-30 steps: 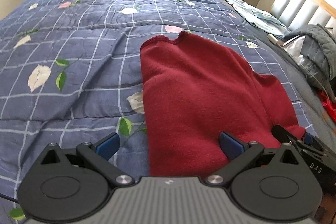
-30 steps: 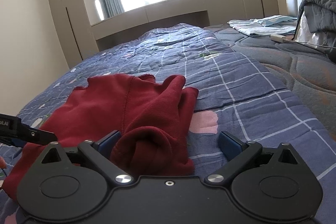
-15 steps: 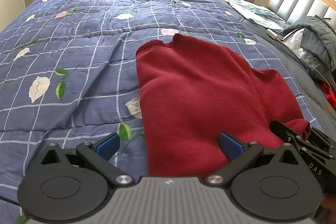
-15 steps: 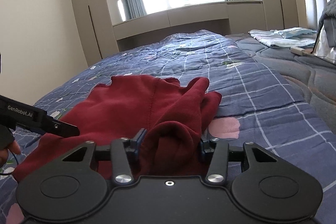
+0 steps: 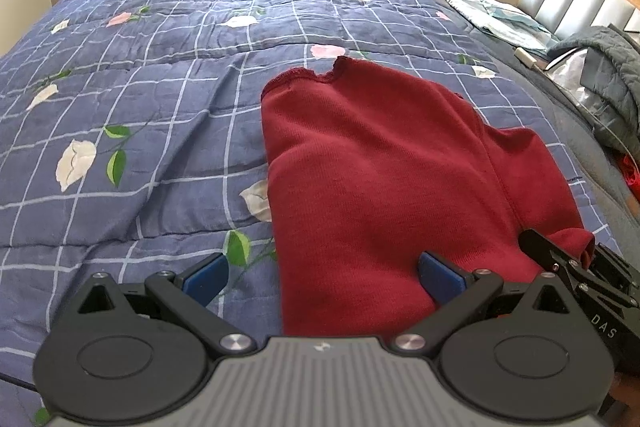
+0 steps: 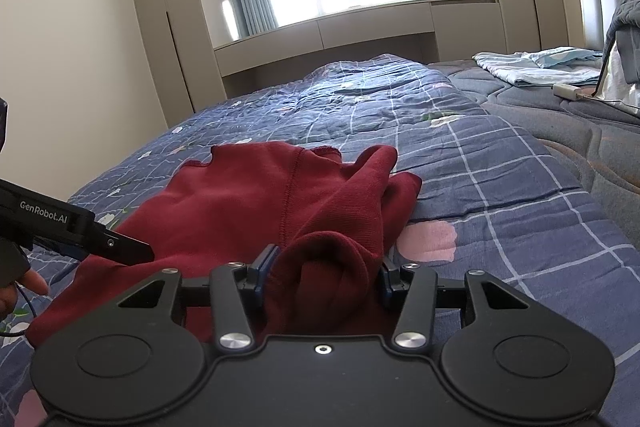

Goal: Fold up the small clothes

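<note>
A dark red garment (image 5: 380,167) lies spread on the blue checked quilt (image 5: 160,147), its scalloped hem at the far end. My left gripper (image 5: 324,267) is open above the garment's near left edge, blue pads wide apart and not pressing on the cloth. In the right wrist view the same garment (image 6: 240,203) has a bunched fold at its near right corner. My right gripper (image 6: 326,271) is shut on that fold, both pads pressing into the cloth. The left gripper's finger (image 6: 120,247) shows at the left, and the right gripper's finger (image 5: 560,263) pokes in at the garment's right corner.
A light blue folded cloth (image 6: 536,67) and a white charger (image 6: 566,91) lie at the far right of the bed. A grey quilted jacket (image 5: 604,79) is heaped by the headboard. Wardrobes and a window bench (image 6: 360,31) stand beyond the bed.
My right gripper's jaws have closed from wide apart onto the bunched red fold. The left gripper has stayed open over the garment's near edge.
</note>
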